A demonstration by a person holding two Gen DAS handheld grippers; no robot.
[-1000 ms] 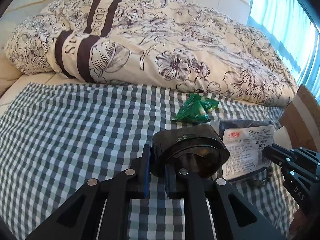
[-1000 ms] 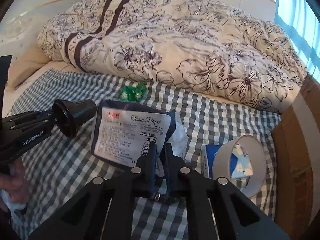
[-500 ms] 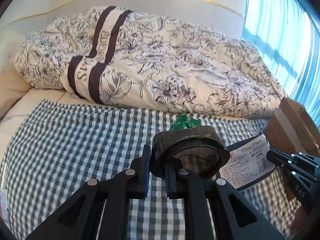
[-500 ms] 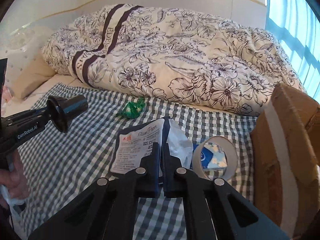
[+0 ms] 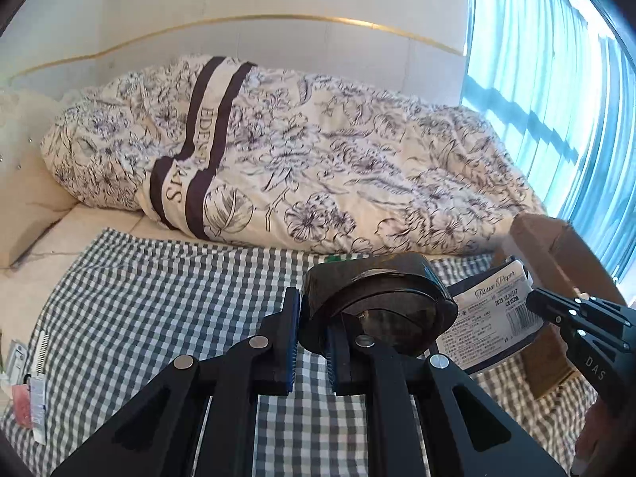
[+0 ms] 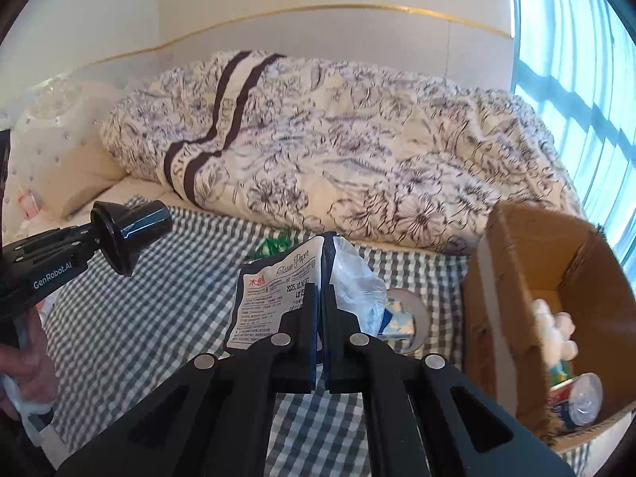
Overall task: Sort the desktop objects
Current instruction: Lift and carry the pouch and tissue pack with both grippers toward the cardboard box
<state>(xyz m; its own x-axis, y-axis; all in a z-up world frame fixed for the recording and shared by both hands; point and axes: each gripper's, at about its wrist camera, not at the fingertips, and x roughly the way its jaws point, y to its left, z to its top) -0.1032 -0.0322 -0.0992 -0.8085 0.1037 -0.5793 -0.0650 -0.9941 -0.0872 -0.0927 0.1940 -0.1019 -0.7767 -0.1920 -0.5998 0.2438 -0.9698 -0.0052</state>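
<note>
Tissue pack (image 6: 274,302) (label reads "Tissue Paper") is clamped at its lower edge between the closed fingers of the right gripper (image 6: 319,310) and held clear of the checked cloth (image 6: 167,310). Black cup-shaped object (image 5: 377,306), dark and glossy, is clamped by its wall in the left gripper (image 5: 312,318): one finger outside the wall, one inside the opening. In the left wrist view the tissue pack appears just right of the black object, with the right gripper's body at the frame edge. A hand (image 6: 24,361) grips the left gripper's handle at the lower left of the right wrist view.

On the cloth behind the tissue pack lies a tape roll (image 6: 413,318) with blue-and-white packaging showing through its centre. A green wrapper (image 6: 274,244) lies further back, partly hidden. An open cardboard box (image 6: 512,278) stands at the right edge of the cloth and holds a white plush item and a bottle (details unclear). A floral duvet (image 6: 357,151) lies beyond the cloth.
</note>
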